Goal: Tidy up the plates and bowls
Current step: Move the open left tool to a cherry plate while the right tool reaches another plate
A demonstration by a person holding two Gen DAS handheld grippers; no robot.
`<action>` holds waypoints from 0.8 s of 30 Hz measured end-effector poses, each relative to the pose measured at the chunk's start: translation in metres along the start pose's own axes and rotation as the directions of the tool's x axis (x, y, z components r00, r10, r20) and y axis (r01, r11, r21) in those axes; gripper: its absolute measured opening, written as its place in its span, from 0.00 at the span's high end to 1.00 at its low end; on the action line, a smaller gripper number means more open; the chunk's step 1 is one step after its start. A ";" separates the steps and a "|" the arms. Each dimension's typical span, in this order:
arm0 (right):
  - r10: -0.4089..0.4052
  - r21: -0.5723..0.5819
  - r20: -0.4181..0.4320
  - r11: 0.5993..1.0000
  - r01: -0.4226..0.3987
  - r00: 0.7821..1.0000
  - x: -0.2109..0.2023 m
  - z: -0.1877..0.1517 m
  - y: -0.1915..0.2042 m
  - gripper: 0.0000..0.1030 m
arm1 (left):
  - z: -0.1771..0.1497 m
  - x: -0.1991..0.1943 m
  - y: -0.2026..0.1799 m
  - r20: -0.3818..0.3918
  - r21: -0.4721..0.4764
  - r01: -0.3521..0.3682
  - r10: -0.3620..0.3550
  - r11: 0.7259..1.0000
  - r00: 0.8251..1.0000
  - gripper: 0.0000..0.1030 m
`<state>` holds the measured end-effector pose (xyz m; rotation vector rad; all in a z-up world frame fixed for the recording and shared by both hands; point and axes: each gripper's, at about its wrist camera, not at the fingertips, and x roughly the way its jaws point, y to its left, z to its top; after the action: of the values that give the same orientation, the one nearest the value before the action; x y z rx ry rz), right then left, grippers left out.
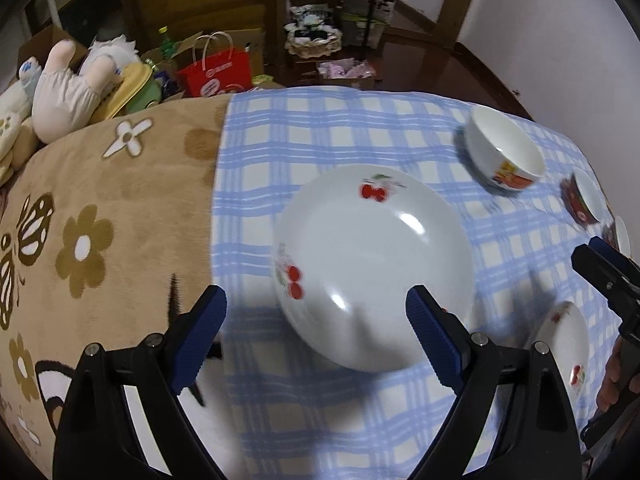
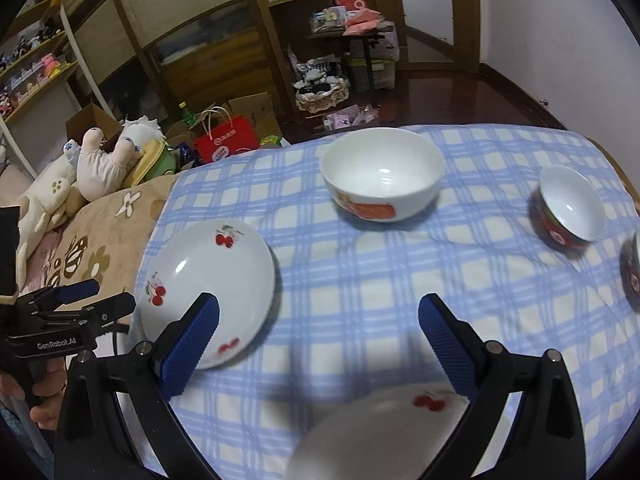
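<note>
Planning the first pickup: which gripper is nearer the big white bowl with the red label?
Right. The right gripper faces the bowl across open cloth; the left gripper hovers at a cherry plate, farther off.

Blue checked cloth (image 2: 360, 280) over brown flowered blanket (image 1: 100, 220), bearing plates and bowls.

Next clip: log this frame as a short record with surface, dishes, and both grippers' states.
surface: blue checked cloth beside a brown flowered blanket
plates: cherry plate at the cloth's left side; second cherry plate near the right gripper
bowls: large white bowl at the far side; small red bowl to its right
left gripper: open, holds nothing, above the cherry plate
right gripper: open, holds nothing
</note>
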<state>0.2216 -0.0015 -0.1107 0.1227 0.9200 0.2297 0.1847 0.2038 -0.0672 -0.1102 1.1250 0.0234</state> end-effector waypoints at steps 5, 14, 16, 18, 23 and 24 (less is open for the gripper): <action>0.004 -0.021 -0.006 1.000 -0.004 1.000 0.016 0.010 0.015 0.00 | 0.006 0.007 0.014 0.006 -0.018 0.002 -0.002 1.000 1.000 0.13; 0.003 -0.036 -0.022 0.999 -0.004 1.000 0.042 0.019 0.032 0.00 | 0.018 0.023 0.027 0.006 -0.046 0.017 -0.017 0.999 1.000 0.13; -0.002 -0.039 -0.029 0.999 0.001 1.000 0.047 0.019 0.034 0.00 | 0.019 0.029 0.031 -0.001 -0.065 0.019 -0.019 0.998 1.000 0.13; -0.004 -0.045 -0.037 0.999 0.002 0.999 0.053 0.018 0.036 0.00 | 0.019 0.035 0.037 -0.008 -0.088 0.022 -0.023 0.996 1.000 0.13; -0.009 -0.040 -0.071 0.999 0.006 0.997 0.069 0.014 0.037 0.10 | 0.016 0.049 0.041 -0.028 -0.105 0.036 -0.039 0.994 0.999 0.19; -0.007 -0.035 -0.089 0.999 0.004 0.996 0.074 0.013 0.036 0.12 | 0.016 0.050 0.042 -0.031 -0.108 0.039 -0.043 0.993 0.999 0.24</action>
<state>0.2704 0.0519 -0.1527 0.0779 1.0049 0.2482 0.2173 0.2454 -0.1090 -0.2308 1.1545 0.0458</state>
